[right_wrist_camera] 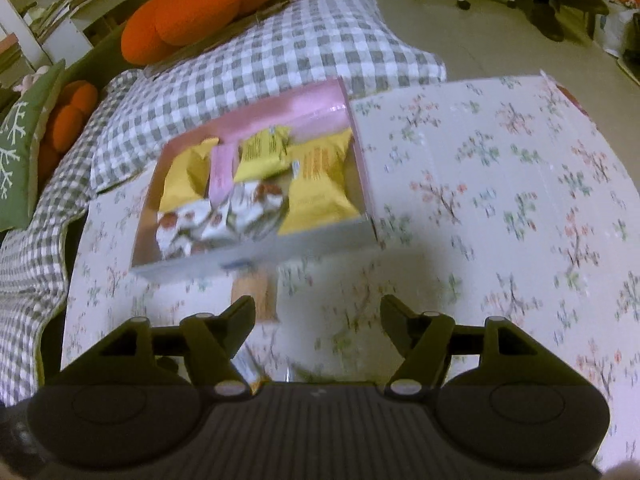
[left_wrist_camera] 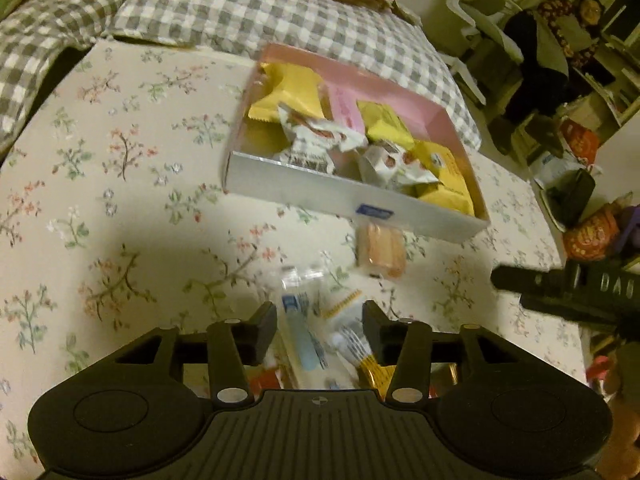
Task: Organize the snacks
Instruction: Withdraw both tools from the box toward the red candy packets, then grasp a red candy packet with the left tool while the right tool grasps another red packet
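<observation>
A shallow pink-lined box (left_wrist_camera: 304, 188) sits on the floral table and holds several yellow, white and pink snack packets; it also shows in the right wrist view (right_wrist_camera: 256, 246). A clear-wrapped tan biscuit (left_wrist_camera: 379, 249) lies just in front of the box, also in the right wrist view (right_wrist_camera: 256, 292). My left gripper (left_wrist_camera: 320, 320) is open, its fingers on either side of a blue-and-clear packet (left_wrist_camera: 304, 332) among loose packets on the table. My right gripper (right_wrist_camera: 318, 312) is open and empty above the table, near the biscuit.
A grey checked cushion (right_wrist_camera: 280, 48) and orange pillows (right_wrist_camera: 208, 4) lie behind the box. The floral table (right_wrist_camera: 500, 184) stretches to the right. The other gripper's dark body (left_wrist_camera: 572, 292) shows at the right of the left wrist view. Clutter and a chair stand beyond.
</observation>
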### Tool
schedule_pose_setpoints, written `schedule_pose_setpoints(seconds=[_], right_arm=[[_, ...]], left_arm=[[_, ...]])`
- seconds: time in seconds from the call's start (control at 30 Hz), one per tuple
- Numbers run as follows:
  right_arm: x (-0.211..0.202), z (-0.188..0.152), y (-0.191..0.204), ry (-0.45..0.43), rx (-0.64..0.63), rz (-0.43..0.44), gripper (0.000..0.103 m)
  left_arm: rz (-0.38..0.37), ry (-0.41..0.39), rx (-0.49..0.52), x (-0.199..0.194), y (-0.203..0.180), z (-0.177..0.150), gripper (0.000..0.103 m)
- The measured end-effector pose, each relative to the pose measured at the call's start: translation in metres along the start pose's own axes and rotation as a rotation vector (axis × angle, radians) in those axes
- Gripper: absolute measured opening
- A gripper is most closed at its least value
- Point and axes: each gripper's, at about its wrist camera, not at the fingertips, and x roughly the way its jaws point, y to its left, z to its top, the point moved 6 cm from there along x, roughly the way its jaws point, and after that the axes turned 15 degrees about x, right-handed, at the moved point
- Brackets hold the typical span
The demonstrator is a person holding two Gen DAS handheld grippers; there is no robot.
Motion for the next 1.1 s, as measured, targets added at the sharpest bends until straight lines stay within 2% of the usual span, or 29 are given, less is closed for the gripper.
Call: schedule_pose_setpoints(seconds=[0.17, 0.33, 0.57, 0.63, 0.8, 0.93, 1.07, 1.1], right_arm=[[-0.005, -0.021, -0.006, 0.020, -0.054, -0.016, 0.068], [-0.006, -0.044, 0.003, 0.059, -0.141, 0.008, 0.070], [-0.012, -0.077, 0.032, 0.125, -0.302, 0.129, 0.069], [-0.009, -0.085, 0.040, 0.154, -0.346, 0.151, 0.066], [-0.004, -0.093, 0.047, 0.171, -0.429, 0.136, 0.060], [0.005, -0.103, 0.048, 0.172, -0.524, 0.082, 0.060], [0.013, -0.113, 0.049, 0.182, -0.592, 0.051, 0.060], [0.016, -0.114, 0.050, 0.183, -0.607, 0.040, 0.060]], left_arm=[[0.003, -0.015, -0.005, -0.012, 0.003, -0.011, 0.052], [0.028, -0.019, -0.025, -0.021, 0.014, -0.025, 0.054], [0.038, -0.017, -0.031, -0.031, 0.013, -0.046, 0.055], [0.041, -0.013, -0.026, -0.032, 0.013, -0.051, 0.055], [0.032, 0.001, -0.016, -0.029, 0.008, -0.056, 0.055], [0.037, 0.008, 0.004, -0.027, 0.002, -0.061, 0.054], [0.061, 0.025, 0.010, -0.020, 0.004, -0.063, 0.050], [0.065, 0.034, 0.010, -0.017, 0.004, -0.064, 0.044]])
